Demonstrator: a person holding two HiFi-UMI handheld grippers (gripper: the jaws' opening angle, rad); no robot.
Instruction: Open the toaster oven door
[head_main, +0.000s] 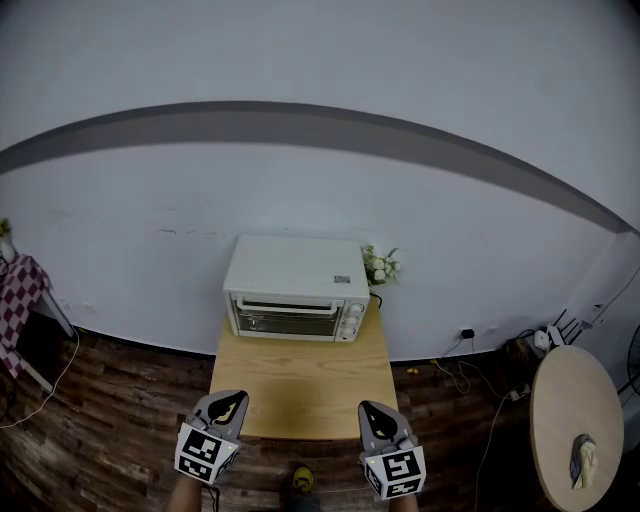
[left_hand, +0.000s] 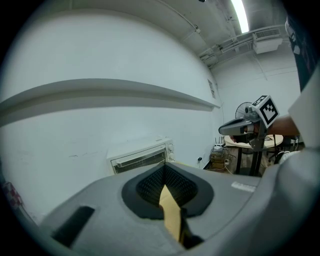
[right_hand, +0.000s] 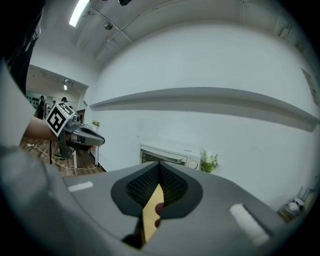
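Note:
A white toaster oven (head_main: 296, 288) stands at the far end of a small wooden table (head_main: 303, 385), against the wall, its glass door closed and its knobs on the right. It also shows ahead of the jaws as the toaster oven (left_hand: 141, 156) in the left gripper view and the toaster oven (right_hand: 165, 155) in the right gripper view. My left gripper (head_main: 229, 404) hovers over the table's near left corner, shut and empty. Over the near right edge my right gripper (head_main: 373, 415) is shut with nothing in it. Both are well short of the oven.
A small potted plant (head_main: 380, 266) sits right of the oven. A round wooden table (head_main: 570, 420) with a small object stands at the far right. A checkered cloth on a stand (head_main: 18, 295) is at the left. Cables and a power strip (head_main: 545, 338) lie on the floor by the wall.

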